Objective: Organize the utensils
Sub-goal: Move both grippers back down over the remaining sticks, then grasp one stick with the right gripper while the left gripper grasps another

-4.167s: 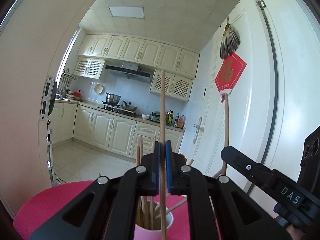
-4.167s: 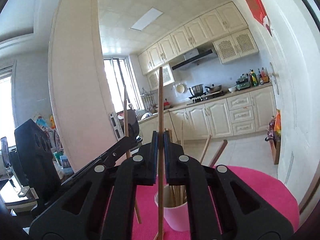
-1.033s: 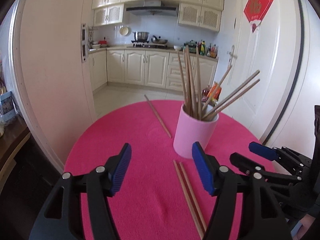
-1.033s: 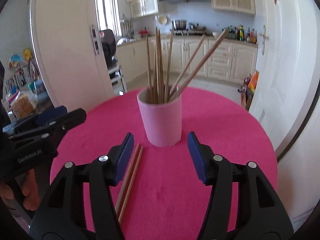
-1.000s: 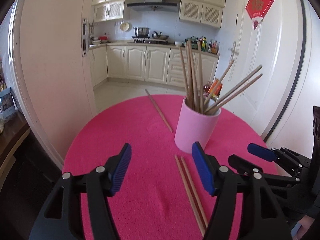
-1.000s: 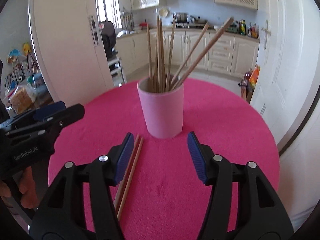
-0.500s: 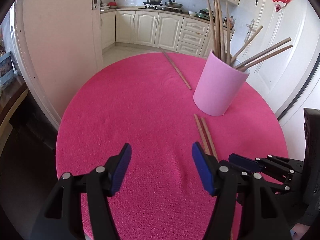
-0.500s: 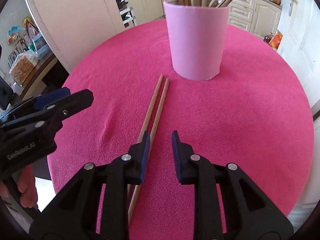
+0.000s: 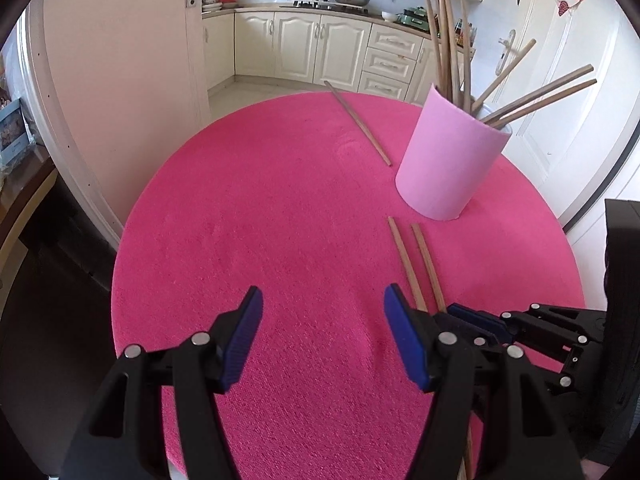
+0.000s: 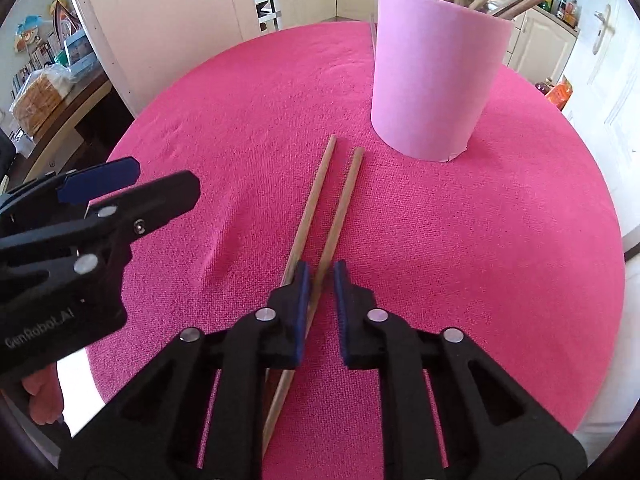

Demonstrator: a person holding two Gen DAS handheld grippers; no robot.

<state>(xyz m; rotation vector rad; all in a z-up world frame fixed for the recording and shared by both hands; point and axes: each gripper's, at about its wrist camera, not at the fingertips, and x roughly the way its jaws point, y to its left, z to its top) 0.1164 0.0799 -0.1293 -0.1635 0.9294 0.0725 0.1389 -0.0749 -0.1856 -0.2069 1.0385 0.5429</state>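
Two wooden chopsticks (image 10: 312, 200) lie side by side on the pink round table (image 10: 500, 220), just in front of the pink cup (image 10: 432, 80) that holds several more. My right gripper (image 10: 321, 268) is down over the pair, its jaws closing. The right-hand chopstick (image 10: 346, 188) runs between the pads with a thin gap beside it, and the left one passes outside. My left gripper (image 9: 323, 296) hangs open and empty above bare cloth, left of the pair (image 9: 404, 256). The right gripper (image 9: 476, 316) shows there too.
A single chopstick (image 9: 358, 120) lies at the far side of the table (image 9: 260, 220), left of the cup (image 9: 448, 160). The left gripper (image 10: 160, 178) sits close on the left of the right wrist view. A doorway, white doors and kitchen cabinets surround the table.
Both grippers held chopsticks upright over the cup, then let go. Within the last second both tipped down toward the table, and the right jaws narrowed around one chopstick; the left stayed wide.
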